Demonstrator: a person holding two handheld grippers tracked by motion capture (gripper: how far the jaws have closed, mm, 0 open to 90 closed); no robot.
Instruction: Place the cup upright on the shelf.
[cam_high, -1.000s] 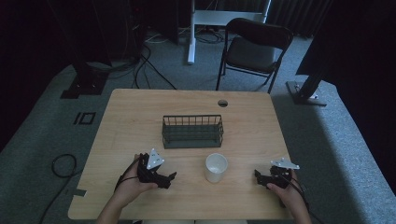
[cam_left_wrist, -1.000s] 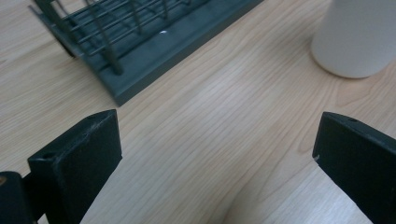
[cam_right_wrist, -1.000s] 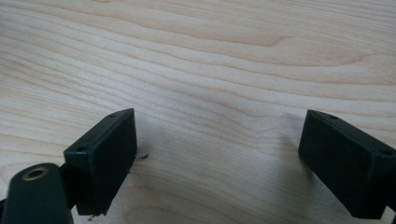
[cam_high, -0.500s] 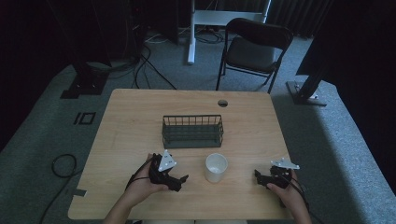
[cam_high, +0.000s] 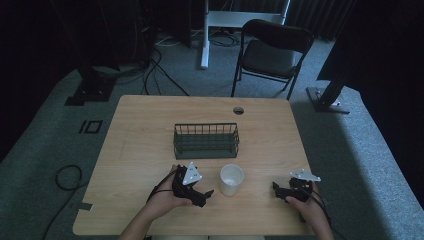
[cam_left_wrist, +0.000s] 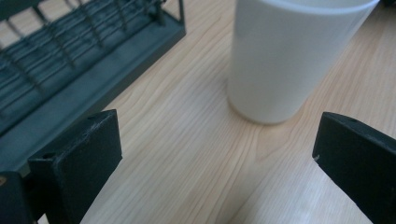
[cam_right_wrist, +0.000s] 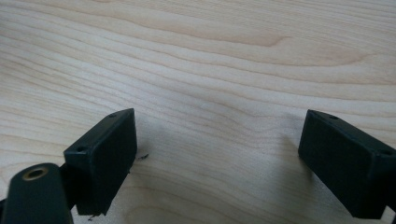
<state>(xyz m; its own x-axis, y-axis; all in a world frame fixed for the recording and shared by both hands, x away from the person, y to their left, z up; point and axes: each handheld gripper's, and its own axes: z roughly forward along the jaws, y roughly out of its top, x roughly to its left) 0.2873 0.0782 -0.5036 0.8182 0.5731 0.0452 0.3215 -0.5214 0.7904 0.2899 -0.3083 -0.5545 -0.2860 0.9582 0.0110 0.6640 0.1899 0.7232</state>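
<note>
A white cup (cam_high: 231, 179) stands upright on the wooden table (cam_high: 145, 130), just in front of a dark wire basket (cam_high: 206, 140). My left gripper (cam_high: 206, 192) is held a short way left of the cup, pointing at it, open. In the left gripper view the cup (cam_left_wrist: 289, 56) rises just beyond the wide-apart jaws, with the basket (cam_left_wrist: 70, 70) to its left. My right gripper (cam_high: 276, 188) rests near the table's front right, open, a hand's width right of the cup. Bare wood (cam_right_wrist: 219, 93) lies between its jaws.
A round cable hole (cam_high: 238, 110) sits near the table's far edge. Beyond the table stand a black folding chair (cam_high: 272, 50) and a white desk leg (cam_high: 205, 35). Cables (cam_high: 67, 177) lie on the grey carpet at the left.
My left gripper has moved right along the front of the table, closing in on the cup. The right gripper has stayed where it was.
</note>
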